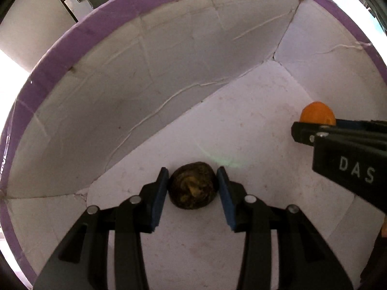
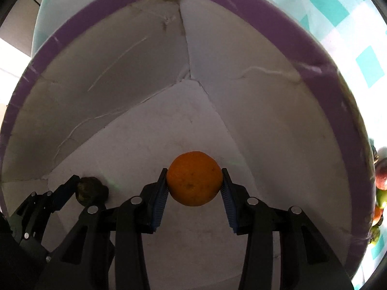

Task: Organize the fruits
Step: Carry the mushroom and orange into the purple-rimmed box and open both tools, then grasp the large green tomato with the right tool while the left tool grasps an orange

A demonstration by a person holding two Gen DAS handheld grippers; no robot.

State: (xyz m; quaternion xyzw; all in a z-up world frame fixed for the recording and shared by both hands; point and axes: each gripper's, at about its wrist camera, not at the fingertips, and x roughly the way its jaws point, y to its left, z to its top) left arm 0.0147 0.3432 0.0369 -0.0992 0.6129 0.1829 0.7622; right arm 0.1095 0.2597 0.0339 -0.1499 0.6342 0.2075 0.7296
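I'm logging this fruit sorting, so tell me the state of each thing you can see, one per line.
Purple-rimmed white cardboard box: open, both fruits low inside.
Round orange fruit: clamped between the right gripper's pads.
Dark wrinkled brownish fruit: between the left gripper's pads, left pad touching, slight gap at the right.
Left gripper: jaws narrow, pointing down.
Right gripper: shut on the orange.

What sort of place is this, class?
Probably a home table: a teal-and-white checked tablecloth lies under a purple-rimmed white cardboard box, with loose mixed fruit beside it and an orange fruit inside.
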